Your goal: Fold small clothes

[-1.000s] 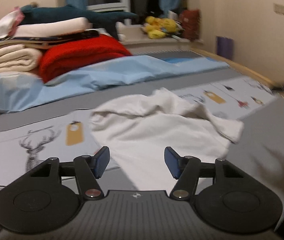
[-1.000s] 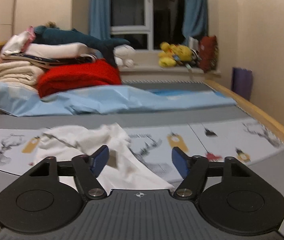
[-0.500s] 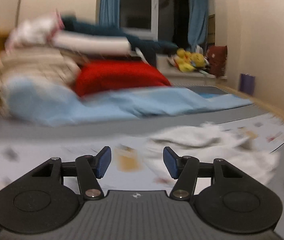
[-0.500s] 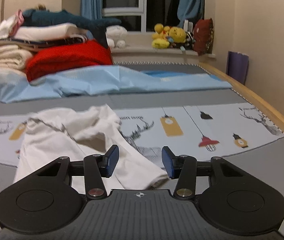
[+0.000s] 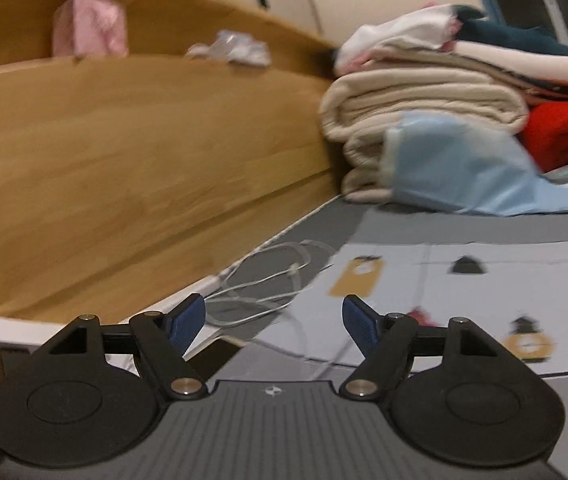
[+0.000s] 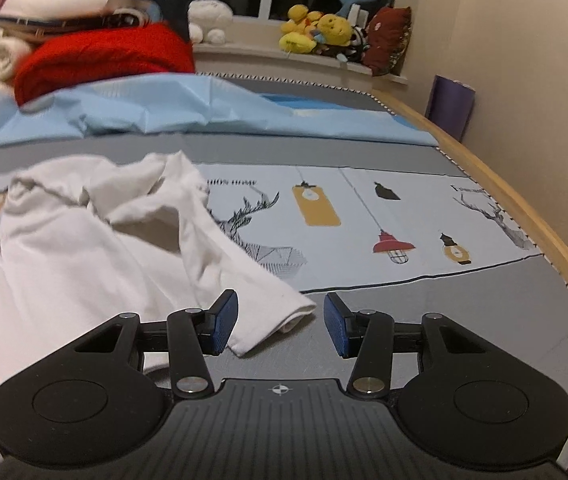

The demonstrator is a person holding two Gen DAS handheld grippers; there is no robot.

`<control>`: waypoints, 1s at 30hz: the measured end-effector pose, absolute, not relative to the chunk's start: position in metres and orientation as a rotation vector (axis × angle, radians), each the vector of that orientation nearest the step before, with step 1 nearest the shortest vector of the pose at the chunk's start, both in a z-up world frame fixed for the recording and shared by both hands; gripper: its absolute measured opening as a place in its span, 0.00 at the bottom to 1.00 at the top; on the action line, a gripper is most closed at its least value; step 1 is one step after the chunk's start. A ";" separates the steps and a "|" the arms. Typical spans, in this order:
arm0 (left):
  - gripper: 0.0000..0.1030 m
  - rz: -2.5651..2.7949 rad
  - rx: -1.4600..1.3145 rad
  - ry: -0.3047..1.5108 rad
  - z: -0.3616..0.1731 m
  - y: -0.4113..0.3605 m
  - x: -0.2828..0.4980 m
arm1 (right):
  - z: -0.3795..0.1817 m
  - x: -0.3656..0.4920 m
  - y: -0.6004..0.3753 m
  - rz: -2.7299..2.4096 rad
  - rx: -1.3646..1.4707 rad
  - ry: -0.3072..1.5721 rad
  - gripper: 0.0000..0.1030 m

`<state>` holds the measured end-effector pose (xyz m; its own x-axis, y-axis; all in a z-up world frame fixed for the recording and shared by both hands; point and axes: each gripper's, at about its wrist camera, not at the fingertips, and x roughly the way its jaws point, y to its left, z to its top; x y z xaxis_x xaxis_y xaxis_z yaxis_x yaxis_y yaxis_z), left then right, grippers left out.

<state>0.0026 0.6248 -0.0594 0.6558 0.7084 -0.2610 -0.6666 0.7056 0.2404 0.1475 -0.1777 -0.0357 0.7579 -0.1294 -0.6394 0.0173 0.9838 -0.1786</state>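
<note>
A crumpled white garment [image 6: 84, 240] lies on the printed bed sheet [image 6: 364, 208] in the right wrist view, left of centre. Its near corner [image 6: 284, 312] lies between the open fingers of my right gripper [image 6: 280, 326], which hovers low over the grey cover and holds nothing. My left gripper [image 5: 274, 324] is open and empty; it points at the wooden headboard [image 5: 104, 160] and a white cable [image 5: 268, 284] on the bed. The garment is not in the left wrist view.
A stack of folded blankets [image 5: 424, 120], a red blanket [image 6: 104, 56] and a light blue sheet [image 6: 204, 108] lie at the far end of the bed. Plush toys [image 6: 316, 32] sit on the window sill. The wooden bed rail [image 6: 524, 208] runs along the right.
My left gripper has swung left, away from the garment and toward the headboard. My right gripper has moved closer to the garment's near corner and dropped lower. Both stay open.
</note>
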 end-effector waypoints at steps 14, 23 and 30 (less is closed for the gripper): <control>0.88 0.429 0.083 0.315 0.005 0.405 0.015 | -0.035 0.148 -0.170 -0.042 -0.181 0.688 0.49; 0.66 0.012 0.006 0.601 0.010 0.175 0.084 | -0.021 0.136 -0.203 -0.017 -0.021 0.682 0.52; 0.52 -0.170 -0.107 0.900 -0.062 0.092 0.112 | -0.015 0.118 -0.230 0.075 0.007 0.662 0.21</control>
<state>0.1124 0.0922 -0.0625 0.6094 -0.1922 -0.7692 0.1025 0.9811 -0.1639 0.1177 -0.2297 -0.0152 0.7859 0.0716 -0.6141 -0.0672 0.9973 0.0303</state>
